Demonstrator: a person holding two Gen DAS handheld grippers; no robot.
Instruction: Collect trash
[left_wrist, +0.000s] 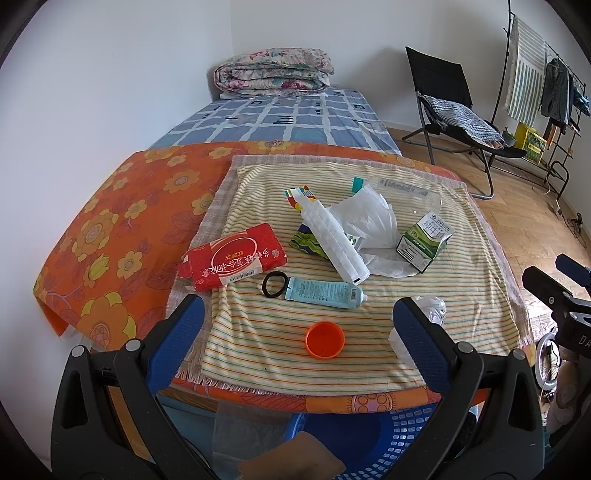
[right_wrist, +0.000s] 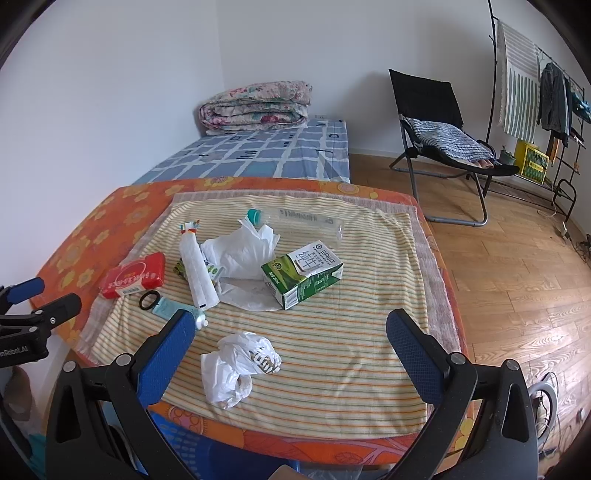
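Observation:
Trash lies on a striped cloth on the table. An orange cap sits just ahead of my open, empty left gripper. Beyond it lie a light blue tube, a black ring, a red packet, a white ribbed wrapper, a white plastic bag, a green milk carton and a clear bottle. My open, empty right gripper is above a crumpled white bag; the carton and the bottle lie farther off.
A blue perforated basket stands below the table's near edge. An orange flowered tablecloth covers the table. Behind are a bed with a folded quilt, a black folding chair and a clothes rack on the wooden floor.

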